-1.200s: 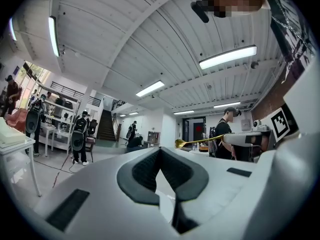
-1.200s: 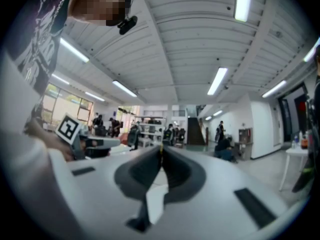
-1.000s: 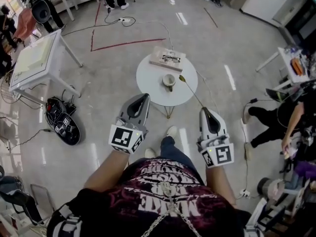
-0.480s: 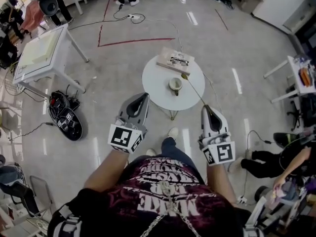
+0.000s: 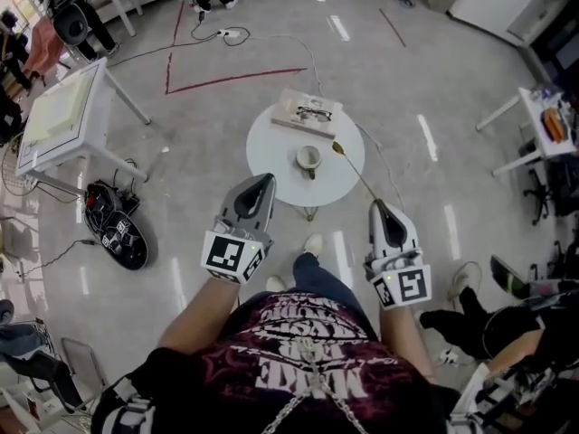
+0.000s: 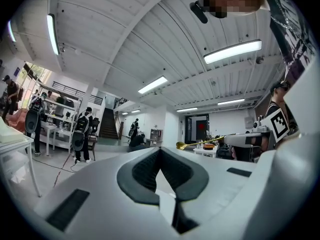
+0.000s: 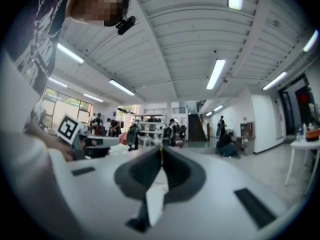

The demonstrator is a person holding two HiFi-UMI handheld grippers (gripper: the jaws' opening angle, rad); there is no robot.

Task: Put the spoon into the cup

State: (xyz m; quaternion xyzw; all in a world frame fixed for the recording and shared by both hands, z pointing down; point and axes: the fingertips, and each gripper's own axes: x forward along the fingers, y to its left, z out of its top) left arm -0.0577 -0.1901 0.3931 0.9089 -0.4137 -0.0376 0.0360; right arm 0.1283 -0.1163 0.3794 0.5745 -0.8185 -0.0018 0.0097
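A long gold spoon [image 5: 355, 174] sticks out forward from my right gripper [image 5: 374, 202], which is shut on its handle end. The spoon's bowl hangs over the round white table [image 5: 271, 165], just right of the small white cup [image 5: 308, 159] standing near the table's middle. My left gripper [image 5: 265, 177] is shut and holds nothing, short of the table's near left edge. The left gripper view shows its own jaws [image 6: 160, 150] closed, with the spoon [image 6: 197, 144] level at the right. In the right gripper view the jaws [image 7: 161, 149] pinch a thin gold sliver.
A flat book or tray with glasses [image 5: 308, 113] lies on the table's far side. A white table [image 5: 63, 116] and a black case [image 5: 116, 233] stand to the left on the floor. Cables run across the floor behind. A person [image 5: 488, 324] crouches at the right.
The head view has swung right and back left. Both grippers keep their pose, the spoon's bowl stays just right of the cup, and the person at the right has moved lower in the picture.
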